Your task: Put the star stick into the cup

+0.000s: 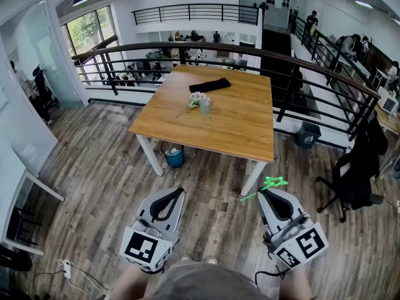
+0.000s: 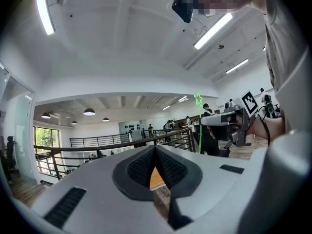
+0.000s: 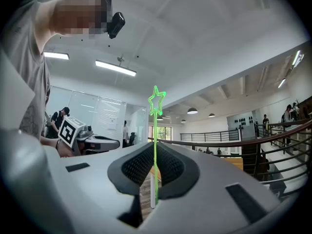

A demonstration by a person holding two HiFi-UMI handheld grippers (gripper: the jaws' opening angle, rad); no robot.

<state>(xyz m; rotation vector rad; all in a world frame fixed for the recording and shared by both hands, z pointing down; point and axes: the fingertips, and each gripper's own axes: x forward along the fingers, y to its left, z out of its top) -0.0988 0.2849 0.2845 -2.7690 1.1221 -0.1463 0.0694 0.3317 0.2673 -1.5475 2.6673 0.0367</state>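
I had the right gripper (image 3: 155, 156) clenched on the star stick (image 3: 155, 130), its ribbed black pads pinching the shaft low down, so that the outlined star stood well above the jaws and a short pale end hung below them. The left gripper (image 2: 155, 152) was closed on nothing, with its pads together at the tips.

The stick looked like a thin rod of translucent green plastic or tube, topped by a hollow five-pointed star. I judged it very light and somewhat springy, and smooth enough to swivel between the pads if I bumped it. Because the grip was low on the shaft, the star end would probably sway when I moved. For dropping it in tail first, I would have wanted the hold higher up, leaving more of the lower end free.

The cup (image 1: 205, 105) stood well away from me on the wooden table (image 1: 244, 127). It seemed small and pale, with some whitish sprigs already in it, though I couldn't tell what it was made of. It was probably light enough to tip under a sideways push. A flat black item (image 1: 209, 85) lay beyond it. The tabletop was smooth, warm-toned board on white legs, and the floor was grey planking
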